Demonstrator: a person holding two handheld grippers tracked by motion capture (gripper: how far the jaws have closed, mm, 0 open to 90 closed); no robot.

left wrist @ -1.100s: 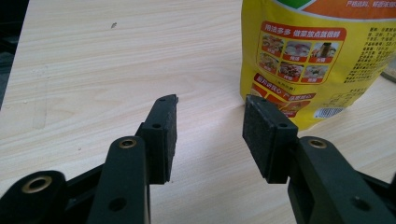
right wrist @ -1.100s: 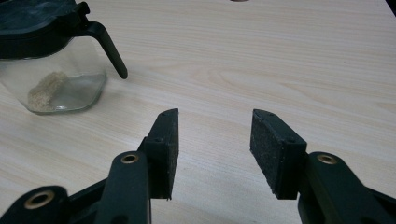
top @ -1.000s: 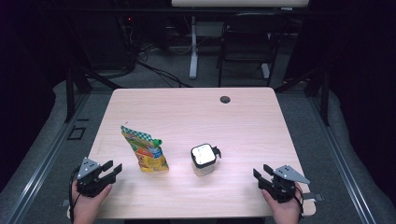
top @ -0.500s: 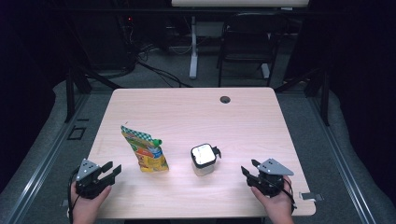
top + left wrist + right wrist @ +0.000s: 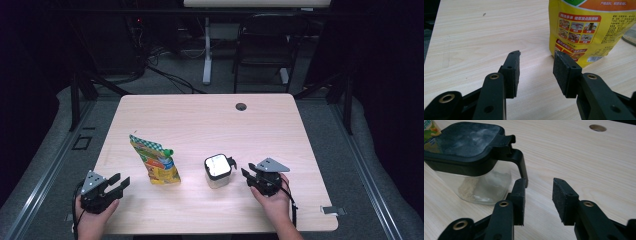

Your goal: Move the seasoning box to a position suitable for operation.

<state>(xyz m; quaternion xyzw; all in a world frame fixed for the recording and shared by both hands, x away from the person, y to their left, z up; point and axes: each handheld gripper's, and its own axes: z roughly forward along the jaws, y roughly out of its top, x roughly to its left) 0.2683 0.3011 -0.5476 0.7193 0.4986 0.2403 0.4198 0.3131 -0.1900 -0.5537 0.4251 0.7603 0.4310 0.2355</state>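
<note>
A yellow printed pouch (image 5: 155, 162) stands left of centre on the wooden table (image 5: 200, 120). To its right sits a clear glass jar (image 5: 218, 169) with a black lid and a side handle. My left gripper (image 5: 120, 181) rests open near the table's front left corner. In the left gripper view its jaws (image 5: 536, 56) point at the pouch (image 5: 586, 30), a short gap away. My right gripper (image 5: 248, 172) is just right of the jar. Its jaws (image 5: 539, 181) have just been closing and stand open with nothing between them. The jar's handle (image 5: 522, 165) sits just beyond the tip of one jaw.
A round cable hole (image 5: 241, 106) lies near the table's far edge, also seen in the right gripper view (image 5: 597, 128). A black chair (image 5: 270, 45) and cables stand on the floor behind the table. The front edge runs close under both hands.
My right gripper has slid left along the front of the table up to the jar's handle, and its jaws have narrowed. The left gripper, pouch and jar have stayed put.
</note>
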